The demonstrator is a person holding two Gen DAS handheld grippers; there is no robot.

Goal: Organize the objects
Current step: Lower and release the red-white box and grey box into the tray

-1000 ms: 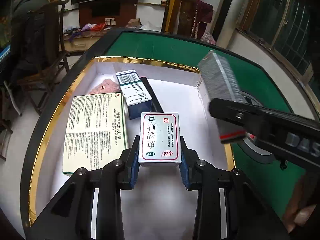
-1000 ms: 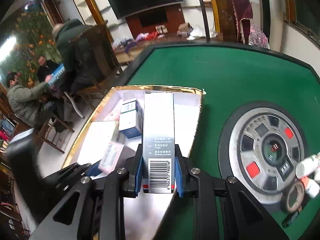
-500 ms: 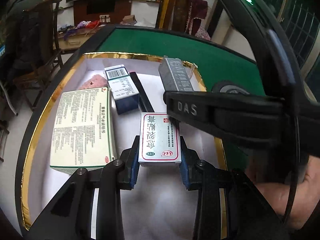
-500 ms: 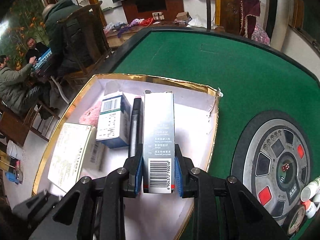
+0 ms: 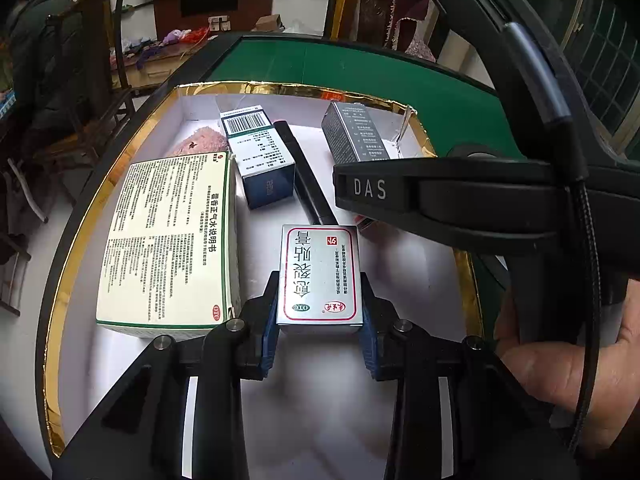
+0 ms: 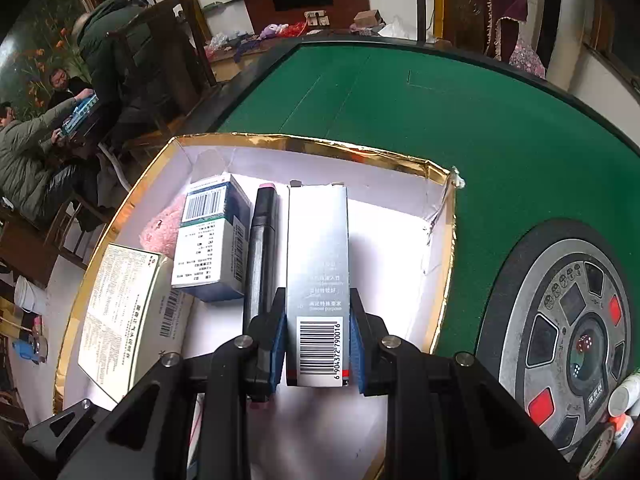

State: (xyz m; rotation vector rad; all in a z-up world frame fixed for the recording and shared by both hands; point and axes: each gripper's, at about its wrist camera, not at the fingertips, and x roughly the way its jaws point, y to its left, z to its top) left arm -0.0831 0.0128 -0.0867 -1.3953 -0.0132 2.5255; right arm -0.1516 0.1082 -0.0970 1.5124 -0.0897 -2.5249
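Observation:
A white box with a gold rim (image 5: 280, 89) (image 6: 304, 143) lies on the green table. My left gripper (image 5: 320, 312) is shut on a silver medicine box with a red border (image 5: 320, 272), held over the box's floor. My right gripper (image 6: 318, 340) is shut on a tall silver carton with a barcode (image 6: 318, 256) (image 5: 354, 132), low inside the box beside a black marker (image 6: 262, 248) (image 5: 306, 176). In the box also lie a large cream leaflet box (image 5: 168, 240) (image 6: 120, 312), a blue-and-white carton (image 5: 260, 156) (image 6: 210, 236) and a pink fluffy item (image 5: 200, 142) (image 6: 162, 230).
The right gripper's black body and a hand (image 5: 560, 360) cross the right side of the left wrist view. A round grey dice panel (image 6: 576, 340) is set in the green felt, with small bottles (image 6: 626, 392) near it. Chairs and seated people (image 6: 24, 152) are beyond the table's left edge.
My right gripper carried the tall silver carton left and down into the box, beside the marker. The left gripper kept its medicine box almost still.

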